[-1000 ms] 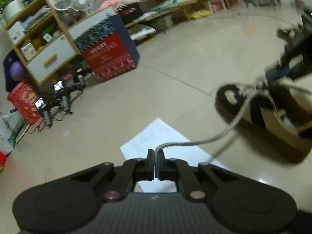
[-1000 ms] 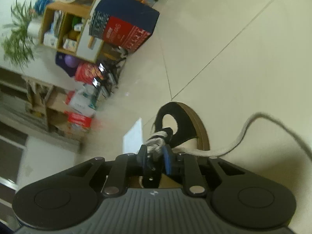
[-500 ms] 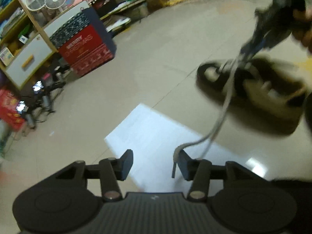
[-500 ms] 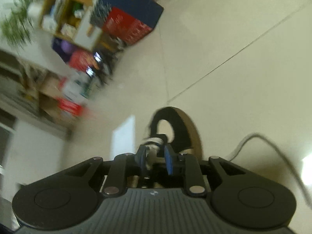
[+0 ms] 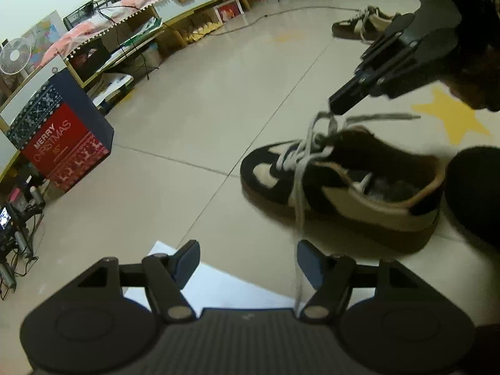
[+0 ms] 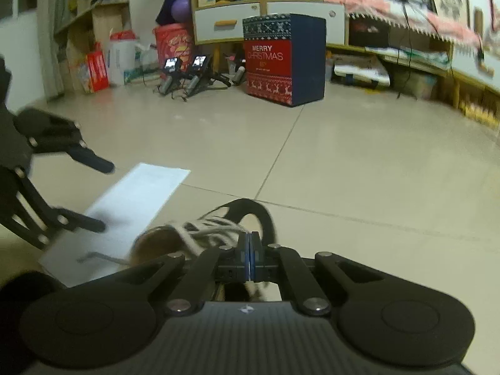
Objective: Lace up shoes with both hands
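A black and beige sneaker [image 5: 343,187] stands on the tiled floor, toe pointing left. Just above its tongue my right gripper [image 5: 336,106] is shut on a loop of the grey shoelace [image 5: 300,168] and holds it raised. In the right wrist view the same gripper [image 6: 250,243] has its pads together over the toe [image 6: 250,212]. My left gripper [image 5: 247,262] is opening, its jaws wide apart. The free lace end hangs down along the inside of its right finger [image 5: 307,262], and no pad presses on it. From the right wrist view, the left gripper [image 6: 93,193] stands open at the left.
A white paper sheet [image 6: 134,197] lies on the floor beside the shoe. A red and blue Christmas box [image 5: 62,143] stands further back, near low shelves. A second sneaker [image 5: 362,26] sits far behind. A dark sleeve [image 5: 475,187] is at the shoe's heel.
My left gripper went from shut on the lace end to wide open and let it go. My right gripper closed on the lace at the shoe, rolled and rose.
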Action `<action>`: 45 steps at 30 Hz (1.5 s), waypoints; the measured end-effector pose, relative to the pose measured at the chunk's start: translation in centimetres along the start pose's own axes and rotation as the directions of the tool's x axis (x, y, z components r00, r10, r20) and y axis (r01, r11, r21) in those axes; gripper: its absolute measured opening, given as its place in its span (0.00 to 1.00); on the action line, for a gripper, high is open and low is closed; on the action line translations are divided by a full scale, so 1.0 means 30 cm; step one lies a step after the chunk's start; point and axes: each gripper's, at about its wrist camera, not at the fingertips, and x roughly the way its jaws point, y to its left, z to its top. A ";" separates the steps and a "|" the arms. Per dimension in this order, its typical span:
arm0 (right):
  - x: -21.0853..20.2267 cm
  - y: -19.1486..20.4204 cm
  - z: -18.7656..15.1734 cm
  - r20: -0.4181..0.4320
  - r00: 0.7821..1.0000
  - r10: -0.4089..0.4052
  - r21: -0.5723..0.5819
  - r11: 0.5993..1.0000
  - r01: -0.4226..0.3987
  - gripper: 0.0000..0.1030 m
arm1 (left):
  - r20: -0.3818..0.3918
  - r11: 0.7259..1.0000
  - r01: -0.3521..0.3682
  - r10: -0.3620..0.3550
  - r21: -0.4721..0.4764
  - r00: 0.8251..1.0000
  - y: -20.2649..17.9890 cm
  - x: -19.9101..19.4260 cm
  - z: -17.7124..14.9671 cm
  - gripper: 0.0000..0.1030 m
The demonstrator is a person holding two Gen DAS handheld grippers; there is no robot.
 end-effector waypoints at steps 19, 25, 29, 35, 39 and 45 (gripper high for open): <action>-0.031 -0.009 -0.017 -0.065 0.991 0.114 0.196 0.975 -0.100 0.37 | 0.033 0.997 0.064 -0.063 -0.051 0.997 0.022 -0.015 0.080 0.73; -0.014 0.025 -0.032 -0.108 0.989 0.101 0.117 0.989 -0.088 0.37 | -0.017 0.973 0.161 -0.160 0.166 0.987 -0.068 0.121 0.106 0.72; 0.007 0.036 -0.039 -0.122 0.990 0.075 0.089 0.994 -0.064 0.37 | -0.039 0.959 0.140 -0.134 0.245 0.990 -0.097 0.189 0.125 0.72; 0.021 0.019 -0.047 -0.131 0.989 0.069 0.100 0.993 -0.056 0.37 | -0.044 0.946 0.102 -0.093 0.309 0.995 -0.151 0.213 0.145 0.55; 0.036 0.018 -0.041 -0.126 0.990 0.068 0.095 0.994 -0.057 0.37 | -0.073 0.965 0.089 -0.073 0.246 0.995 -0.152 0.236 0.145 0.03; 0.072 0.026 -0.037 -0.144 0.988 0.060 0.089 0.995 -0.048 0.37 | -0.022 0.989 -0.068 0.071 0.128 0.997 -0.146 0.194 0.156 0.02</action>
